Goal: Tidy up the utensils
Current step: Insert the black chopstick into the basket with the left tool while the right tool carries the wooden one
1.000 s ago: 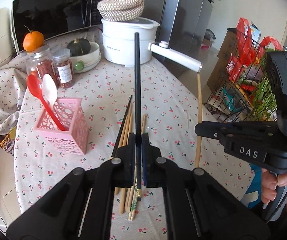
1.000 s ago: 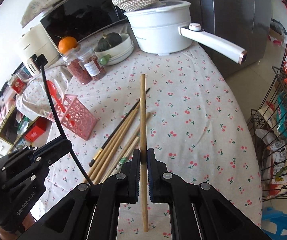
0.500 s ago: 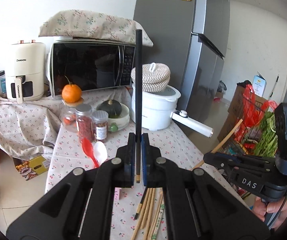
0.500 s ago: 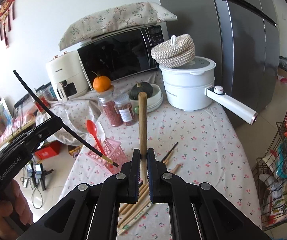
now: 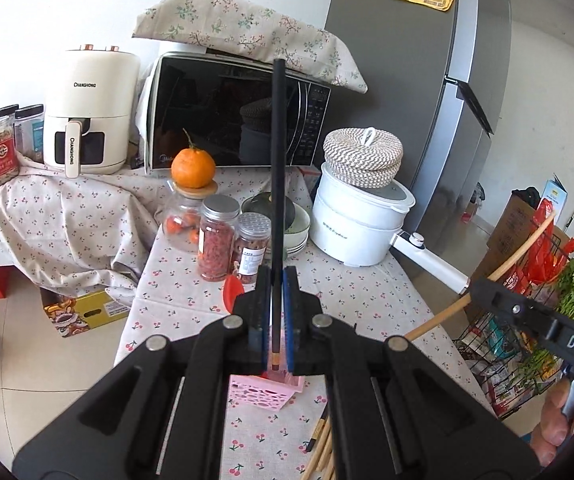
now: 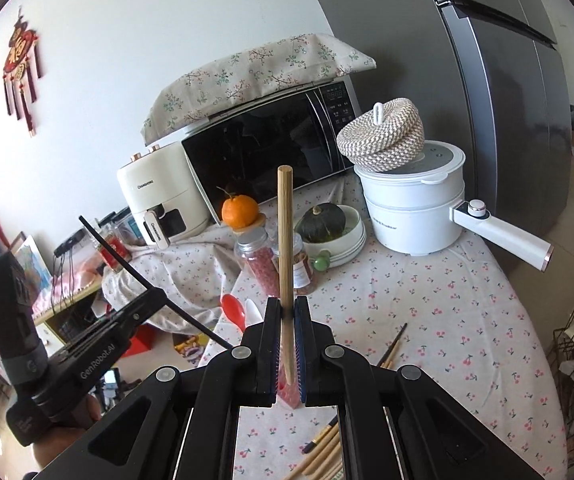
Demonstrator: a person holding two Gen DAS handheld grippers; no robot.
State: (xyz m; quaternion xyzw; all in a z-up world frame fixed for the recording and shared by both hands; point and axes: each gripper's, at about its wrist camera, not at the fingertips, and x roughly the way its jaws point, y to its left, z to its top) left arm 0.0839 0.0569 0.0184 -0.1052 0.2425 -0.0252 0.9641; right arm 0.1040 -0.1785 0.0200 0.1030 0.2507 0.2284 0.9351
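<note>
My left gripper point(image 5: 275, 280) is shut on a black chopstick point(image 5: 277, 168), held upright with its lower tip just above the pink utensil basket point(image 5: 265, 392). My right gripper point(image 6: 285, 312) is shut on a wooden chopstick point(image 6: 285, 240), also upright, its lower tip over the pink basket point(image 6: 289, 396). The right gripper and its wooden chopstick point(image 5: 483, 280) show at the right of the left wrist view. The left gripper and its black chopstick point(image 6: 135, 272) show at the left of the right wrist view. A red spoon point(image 6: 234, 310) and a white spoon point(image 6: 253, 312) stand in the basket. Several loose chopsticks point(image 6: 323, 452) lie on the tablecloth.
On the table behind stand spice jars point(image 5: 217, 236), a jar topped with an orange point(image 5: 193, 168), a bowl with a dark squash point(image 6: 327, 228) and a white pot with a long handle point(image 6: 499, 236). A microwave point(image 5: 239, 120) and air fryer point(image 5: 91, 112) stand further back. A wire rack point(image 5: 527, 320) is to the right.
Both grippers have tilted up from looking down at the table to looking level, and both chopsticks now stand upright over the pink basket. The left gripper has moved closer to the basket.
</note>
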